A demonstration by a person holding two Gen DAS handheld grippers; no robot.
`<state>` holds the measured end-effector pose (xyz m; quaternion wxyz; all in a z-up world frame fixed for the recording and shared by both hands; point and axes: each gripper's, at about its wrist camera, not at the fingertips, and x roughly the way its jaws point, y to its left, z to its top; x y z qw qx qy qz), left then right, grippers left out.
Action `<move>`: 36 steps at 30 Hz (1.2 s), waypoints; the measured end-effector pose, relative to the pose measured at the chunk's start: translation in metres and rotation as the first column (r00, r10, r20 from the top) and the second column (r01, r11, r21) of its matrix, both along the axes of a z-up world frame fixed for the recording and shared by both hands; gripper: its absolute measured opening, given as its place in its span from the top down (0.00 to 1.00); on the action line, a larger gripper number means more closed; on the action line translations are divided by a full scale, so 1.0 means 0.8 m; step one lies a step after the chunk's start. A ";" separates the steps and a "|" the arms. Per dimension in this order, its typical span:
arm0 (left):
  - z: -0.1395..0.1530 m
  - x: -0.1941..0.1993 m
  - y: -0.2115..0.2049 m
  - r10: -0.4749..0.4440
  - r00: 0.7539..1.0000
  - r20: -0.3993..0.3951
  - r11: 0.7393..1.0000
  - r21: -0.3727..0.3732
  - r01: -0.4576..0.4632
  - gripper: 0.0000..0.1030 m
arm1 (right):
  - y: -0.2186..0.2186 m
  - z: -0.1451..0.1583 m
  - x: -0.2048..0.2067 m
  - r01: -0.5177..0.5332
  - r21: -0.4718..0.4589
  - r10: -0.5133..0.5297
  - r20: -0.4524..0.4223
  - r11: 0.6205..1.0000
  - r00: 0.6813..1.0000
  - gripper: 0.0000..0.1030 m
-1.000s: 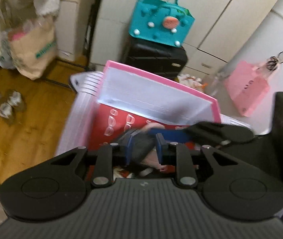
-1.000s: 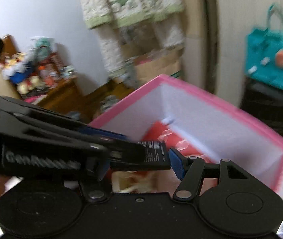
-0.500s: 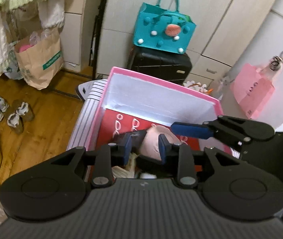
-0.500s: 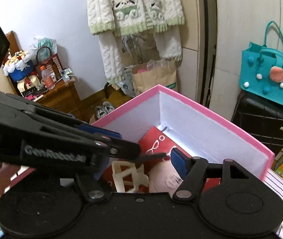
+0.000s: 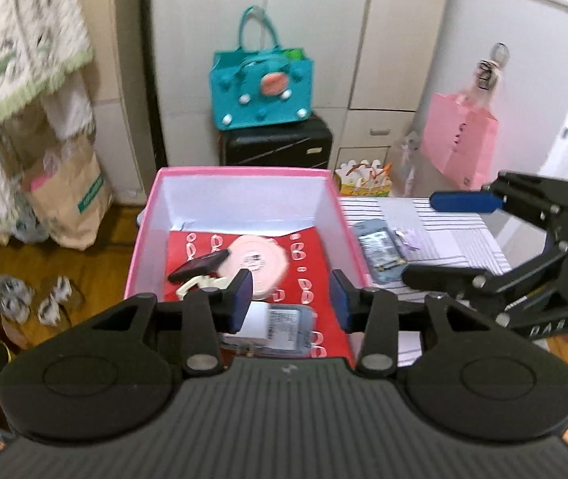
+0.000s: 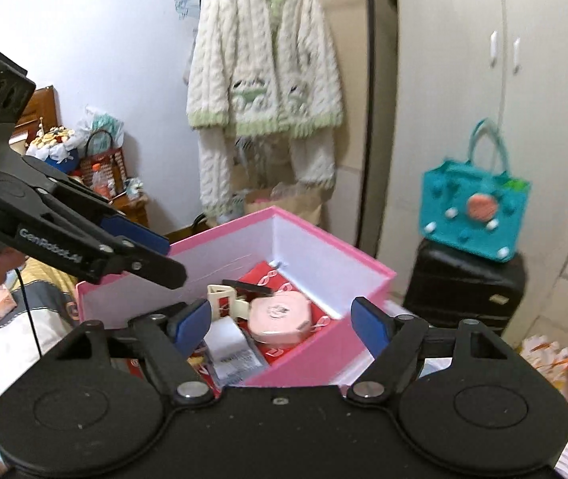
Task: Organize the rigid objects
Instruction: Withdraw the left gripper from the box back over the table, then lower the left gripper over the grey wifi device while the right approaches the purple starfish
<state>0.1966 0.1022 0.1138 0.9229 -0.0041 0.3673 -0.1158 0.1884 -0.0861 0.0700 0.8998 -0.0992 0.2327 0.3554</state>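
Note:
A pink box (image 5: 240, 171) with white inner walls stands open in front of me, also seen in the right wrist view as the box (image 6: 325, 235). On a red patterned sheet inside lie a pink round case (image 5: 258, 261), a black flat object (image 5: 200, 265), a cream clip (image 5: 194, 284) and a white-labelled packet (image 5: 280, 325). My left gripper (image 5: 291, 299) hovers above the box's near end. Its jaws are opening and nothing is between them. My right gripper (image 5: 421, 238) is over the striped surface, jaws opening wide and empty. A light blue device (image 5: 379, 249) lies beside the box.
The striped surface (image 5: 463, 239) lies right of the box. Behind stand a black suitcase (image 5: 276, 147) with a teal bag (image 5: 262, 88) on it, and a pink paper bag (image 5: 457, 139). A brown paper bag (image 5: 70, 195) and shoes (image 5: 32, 303) sit on the wooden floor at left.
Both grippers have drawn back and up out of the box and their jaws have widened. The black flat object that was at the gripper tips now lies in the box.

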 end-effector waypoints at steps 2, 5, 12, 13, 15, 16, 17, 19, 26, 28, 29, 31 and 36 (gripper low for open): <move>0.009 -0.017 -0.019 -0.032 0.999 0.016 0.999 0.017 0.032 0.60 | -0.020 0.007 -0.018 0.005 -0.013 -0.005 0.030 1.000 1.000 0.21; 0.017 -0.039 -0.042 -0.059 0.998 0.033 0.998 0.023 0.059 0.57 | -0.048 0.011 -0.035 0.031 -0.011 -0.031 0.027 0.999 0.999 0.21; 0.012 -0.072 -0.107 -0.139 0.989 0.054 0.989 0.057 0.136 0.54 | -0.109 0.011 -0.071 0.085 0.004 -0.085 0.057 0.996 0.995 0.21; 0.010 -0.074 -0.115 -0.152 0.987 0.052 0.987 0.057 0.149 0.54 | -0.117 0.010 -0.074 0.089 0.011 -0.090 0.058 0.996 0.994 0.21; 0.006 -0.075 -0.133 -0.178 0.983 0.049 0.983 0.058 0.175 0.53 | -0.132 0.006 -0.083 0.098 0.016 -0.099 0.064 0.995 0.993 0.21; 0.004 -0.075 -0.141 -0.187 0.981 0.052 0.981 0.063 0.184 0.53 | -0.138 0.004 -0.085 0.103 0.013 -0.104 0.069 0.995 0.992 0.21; 0.002 -0.075 -0.151 -0.195 0.979 0.059 0.979 0.071 0.190 0.52 | -0.144 0.002 -0.087 0.108 0.009 -0.109 0.076 0.994 0.991 0.21; -0.003 -0.074 -0.165 -0.193 0.978 0.072 0.979 0.081 0.187 0.51 | -0.153 -0.003 -0.090 0.119 0.003 -0.119 0.088 0.993 0.989 0.21; -0.032 -0.055 -0.209 -0.146 0.982 0.118 0.986 0.102 0.135 0.46 | -0.181 -0.033 -0.075 0.160 -0.037 -0.157 0.087 0.986 0.984 0.21; -0.046 -0.046 -0.223 -0.120 0.984 0.130 0.987 0.120 0.105 0.43 | -0.190 -0.041 -0.065 0.185 -0.035 -0.183 0.068 0.982 0.981 0.21; -0.052 -0.041 -0.229 -0.115 0.986 0.124 0.988 0.118 0.100 0.41 | -0.196 -0.044 -0.057 0.198 -0.023 -0.196 0.047 0.980 0.979 0.21; -0.067 -0.027 -0.236 -0.103 0.991 0.091 0.992 0.084 0.095 0.40 | -0.210 -0.051 -0.041 0.213 0.015 -0.213 0.001 0.977 0.977 0.21; -0.099 0.009 -0.250 -0.058 0.997 0.057 0.997 0.059 0.055 0.39 | -0.234 -0.072 0.001 0.260 0.084 -0.249 -0.123 0.962 0.961 0.22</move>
